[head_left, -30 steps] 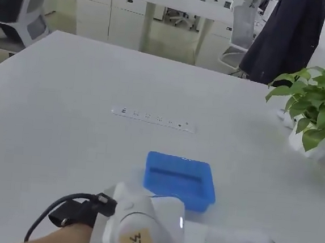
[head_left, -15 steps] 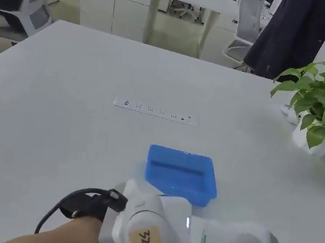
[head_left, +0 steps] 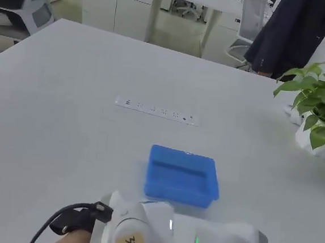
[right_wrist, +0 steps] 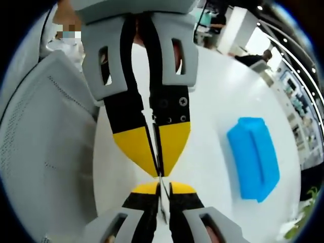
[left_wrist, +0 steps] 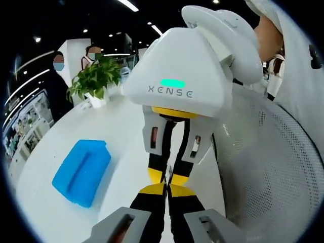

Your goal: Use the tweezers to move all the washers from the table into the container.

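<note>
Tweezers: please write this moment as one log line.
left gripper: shut on tweezers | right gripper: shut on tweezers | blue container: on table

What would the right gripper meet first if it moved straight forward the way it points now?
The left gripper: its yellow tips face the right gripper almost tip to tip, with the thin tweezers running between both. The gap looks tiny, though depth is unclear.

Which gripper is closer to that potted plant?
Right. The right gripper is on the side of the potted plant; the left gripper faces it tip to tip, farther off.
</note>
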Action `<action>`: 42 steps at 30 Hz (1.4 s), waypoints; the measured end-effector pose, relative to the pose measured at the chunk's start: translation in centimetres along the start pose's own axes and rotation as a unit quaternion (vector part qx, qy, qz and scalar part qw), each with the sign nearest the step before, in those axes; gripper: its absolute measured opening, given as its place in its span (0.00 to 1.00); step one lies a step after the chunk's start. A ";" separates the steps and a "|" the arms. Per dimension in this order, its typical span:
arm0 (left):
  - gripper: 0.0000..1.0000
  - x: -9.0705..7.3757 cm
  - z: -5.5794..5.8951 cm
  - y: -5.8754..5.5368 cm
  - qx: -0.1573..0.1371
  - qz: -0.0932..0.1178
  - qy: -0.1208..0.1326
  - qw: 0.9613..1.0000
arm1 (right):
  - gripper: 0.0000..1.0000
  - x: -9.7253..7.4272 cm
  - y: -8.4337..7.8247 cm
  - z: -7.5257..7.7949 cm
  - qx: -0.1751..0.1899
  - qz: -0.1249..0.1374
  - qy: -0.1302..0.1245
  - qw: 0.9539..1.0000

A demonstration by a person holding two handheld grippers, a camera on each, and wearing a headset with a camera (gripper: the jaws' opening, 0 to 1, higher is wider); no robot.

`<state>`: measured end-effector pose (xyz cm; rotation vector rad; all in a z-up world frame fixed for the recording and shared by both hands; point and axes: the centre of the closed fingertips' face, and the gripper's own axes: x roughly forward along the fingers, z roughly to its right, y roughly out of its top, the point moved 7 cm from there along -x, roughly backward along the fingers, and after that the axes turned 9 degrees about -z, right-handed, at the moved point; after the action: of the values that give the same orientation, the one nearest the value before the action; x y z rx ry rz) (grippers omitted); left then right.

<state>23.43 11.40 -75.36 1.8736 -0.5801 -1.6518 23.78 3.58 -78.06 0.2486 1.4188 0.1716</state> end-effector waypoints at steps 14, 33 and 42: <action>0.00 2.2 -0.3 -3.5 -0.027 -0.037 -0.010 0.999 | 0.07 2.0 -0.5 -0.1 -0.003 -0.031 -0.041 0.999; 0.18 4.9 -2.0 -2.7 0.035 -0.091 -0.004 0.995 | 0.22 -0.5 -4.8 -1.8 0.157 -0.021 -0.053 0.986; 0.12 4.5 -2.3 -3.2 0.020 -0.105 -0.002 0.994 | 0.20 -0.4 -6.1 -0.1 0.200 -0.014 -0.059 0.978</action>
<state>26.20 11.13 -80.68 2.0184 -0.4317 -1.7874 23.47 -2.37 -79.33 0.5601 1.3291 -0.1529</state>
